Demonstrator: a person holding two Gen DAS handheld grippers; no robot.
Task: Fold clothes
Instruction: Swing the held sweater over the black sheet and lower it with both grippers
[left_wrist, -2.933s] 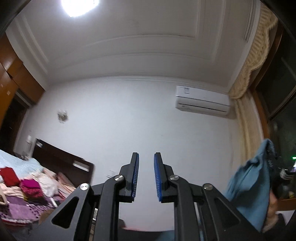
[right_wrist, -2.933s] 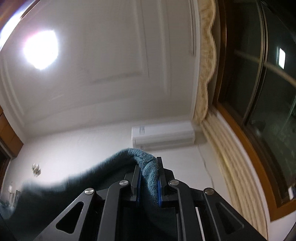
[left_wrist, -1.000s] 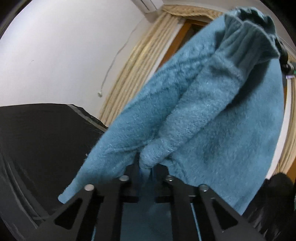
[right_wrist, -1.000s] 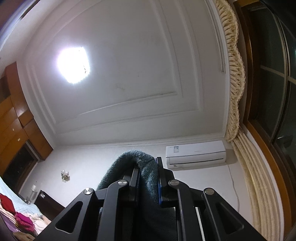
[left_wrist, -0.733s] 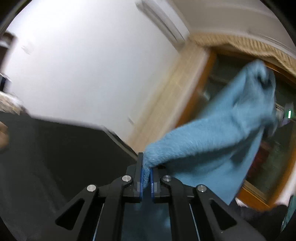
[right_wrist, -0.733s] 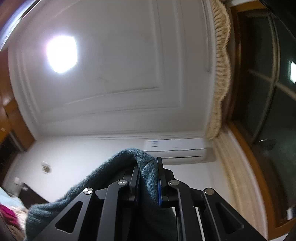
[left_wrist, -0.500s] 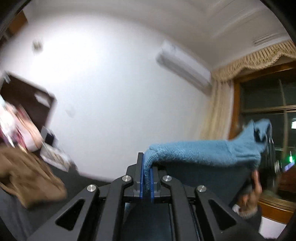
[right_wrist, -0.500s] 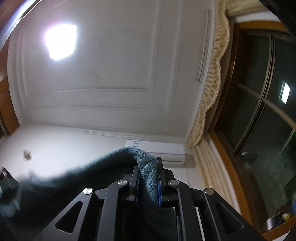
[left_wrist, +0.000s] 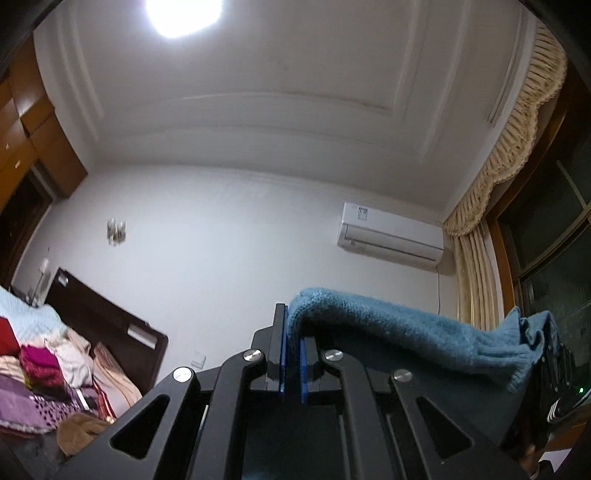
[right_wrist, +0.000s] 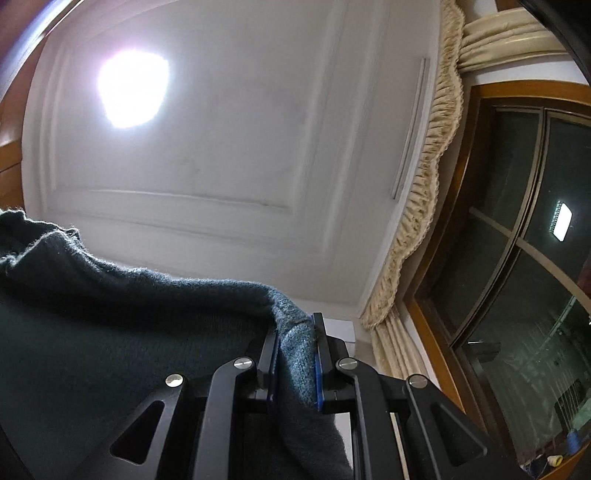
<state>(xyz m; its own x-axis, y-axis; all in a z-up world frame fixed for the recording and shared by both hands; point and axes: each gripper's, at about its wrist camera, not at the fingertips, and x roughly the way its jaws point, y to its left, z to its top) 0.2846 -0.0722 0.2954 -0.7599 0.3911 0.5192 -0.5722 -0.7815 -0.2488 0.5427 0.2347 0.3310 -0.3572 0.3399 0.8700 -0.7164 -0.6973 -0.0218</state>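
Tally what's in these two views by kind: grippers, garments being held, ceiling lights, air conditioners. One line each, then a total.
Grippers: 2, left gripper and right gripper
Held garments: 1, blue sweater
Ceiling lights: 1, light
Air conditioners: 1, AC unit
Total: 5

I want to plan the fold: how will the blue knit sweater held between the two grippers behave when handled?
Probably floppy: the blue sweater sags between the left gripper and the right gripper, both shut on it. Its fuzzy knit likely grips the pads rather than slipping. It looks thick, so folds may come out bulky and soft-edged.
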